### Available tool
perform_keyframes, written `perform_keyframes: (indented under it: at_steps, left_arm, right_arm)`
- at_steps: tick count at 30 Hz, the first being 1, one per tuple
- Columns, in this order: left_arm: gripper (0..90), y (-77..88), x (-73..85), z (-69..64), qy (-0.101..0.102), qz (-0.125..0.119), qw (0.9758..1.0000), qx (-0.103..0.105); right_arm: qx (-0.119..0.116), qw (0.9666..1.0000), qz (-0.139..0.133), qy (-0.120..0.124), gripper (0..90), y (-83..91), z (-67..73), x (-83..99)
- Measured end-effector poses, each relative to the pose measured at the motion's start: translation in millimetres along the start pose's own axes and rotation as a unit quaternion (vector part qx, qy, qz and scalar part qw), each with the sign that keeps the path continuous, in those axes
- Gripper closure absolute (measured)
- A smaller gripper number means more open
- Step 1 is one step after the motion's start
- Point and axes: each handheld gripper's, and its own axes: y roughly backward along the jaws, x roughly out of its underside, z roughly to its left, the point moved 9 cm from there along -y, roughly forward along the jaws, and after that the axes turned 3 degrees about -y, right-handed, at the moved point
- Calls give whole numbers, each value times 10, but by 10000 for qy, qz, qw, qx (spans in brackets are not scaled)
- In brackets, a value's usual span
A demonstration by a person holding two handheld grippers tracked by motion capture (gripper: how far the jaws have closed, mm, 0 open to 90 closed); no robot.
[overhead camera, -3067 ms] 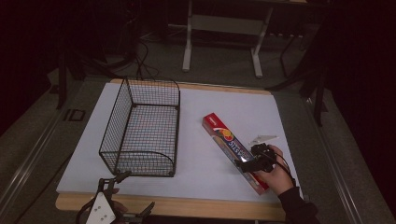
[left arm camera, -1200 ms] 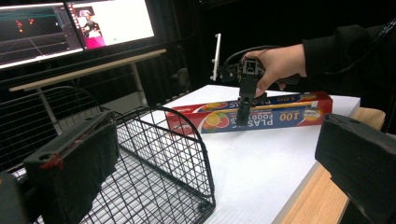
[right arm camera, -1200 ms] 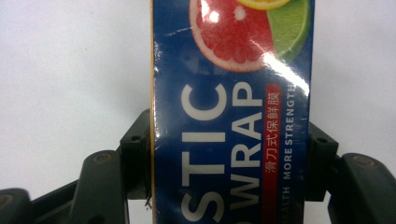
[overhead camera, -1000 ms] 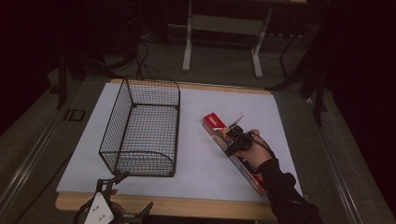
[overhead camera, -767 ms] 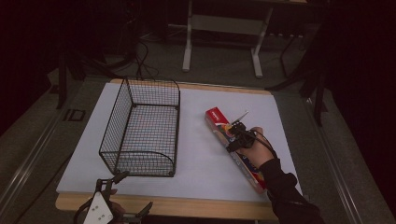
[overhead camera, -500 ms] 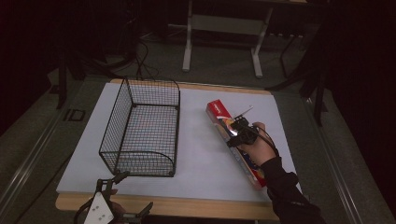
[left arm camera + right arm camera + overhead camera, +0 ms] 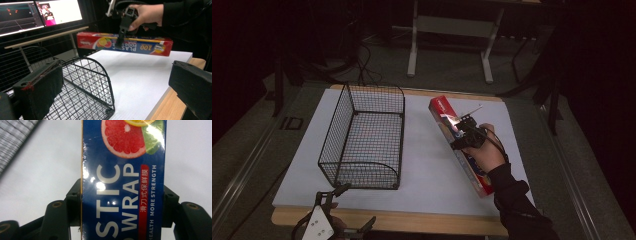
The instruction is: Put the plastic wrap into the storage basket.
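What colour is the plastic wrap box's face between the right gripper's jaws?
Deep blue with white lettering and a grapefruit slice picture on the plastic wrap box; clearest in the right gripper view.

Room is dim beyond the lit bench (image 7: pixel 422 222), a wooden top under a white sheet. Grey carpet floor (image 7: pixel 452 70) carries loose cables (image 7: pixel 362 62). A metal-legged table (image 7: pixel 452 30) stands behind. Two monitors (image 7: pixel 37 12) glow.

- Table (image 7: pixel 422 222): wooden top, covered by a white sheet (image 7: pixel 432 165).
- Wire basket (image 7: pixel 364 137): black, stands on the sheet's left half.
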Motion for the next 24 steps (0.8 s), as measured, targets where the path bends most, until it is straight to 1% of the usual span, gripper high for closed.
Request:
perform_keyframes:
  at_steps: [3, 7, 10, 14, 18, 20, 21, 22, 23, 24]
  left_arm:
    - [2, -1, 4, 7, 18, 2, 10000, -7]
    - [2, -2, 9, 9, 34, 9, 10000, -1]
    - [2, -3, 8, 3, 27, 8, 10000, 12]
    - [2, -3, 10, -2, 17, 17, 10000, 28]
    - [2, 1, 8, 1, 28, 2, 10000, 32]
    - [2, 1, 9, 2, 35, 4, 10000, 31]
    - [2, 1, 9, 2, 41, 3, 10000, 34]
    - [2, 1, 11, 1, 36, 10, 10000, 43]
    - [2, 1, 11, -2, 32, 11, 10000, 54]
    - [2, 1, 6, -6, 33, -9, 10000, 67]
  right_arm:
    - [132, 9997, -190, 92, 393, 105, 47, -109]
    - [21, 9993, -369, 52, 393, 235, 123, -251]
    - [67, 9989, -469, 35, 393, 317, 175, -347]
    - [-11, 9982, -599, -66, 393, 398, 245, -479]
    - [-70, 9974, -714, -102, 394, 468, 317, -603]
    - [-85, 9971, -742, -111, 394, 483, 334, -630]
    - [-170, 9963, -827, -138, 394, 523, 372, -675]
    - [-170, 9963, -827, -138, 394, 523, 372, -675]
    - [-276, 9950, -940, -202, 394, 567, 409, -715]
    - [-324, 9943, -991, -245, 394, 590, 433, -732]
